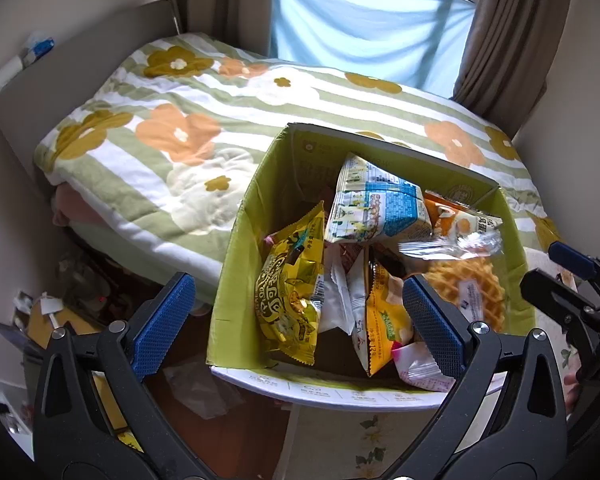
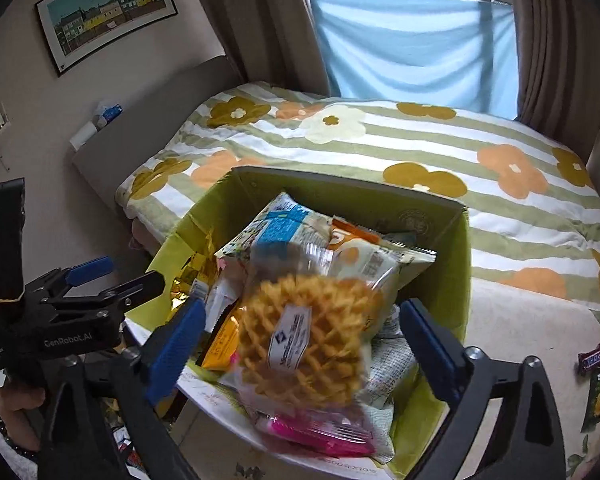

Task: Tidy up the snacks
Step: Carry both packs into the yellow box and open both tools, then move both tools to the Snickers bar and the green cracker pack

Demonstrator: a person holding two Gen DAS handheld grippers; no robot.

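We hold both grippers over the green-lined box (image 1: 236,240) of snacks beside the bed (image 1: 148,152). Our left gripper (image 1: 300,320) gapes wide, gripping nothing. Our right gripper (image 2: 300,340) is spread wide too, and the waffle packet (image 2: 304,336) (blurred) lies between its pads untouched, atop the pile, with a yellow packet (image 1: 288,288) at nine o'clock.

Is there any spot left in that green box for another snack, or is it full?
The green box is crowded: the waffle pack tops the pile on the right. A dark gap remains by the left wall beside the yellow packet. Bare bedspread lies left of the box.
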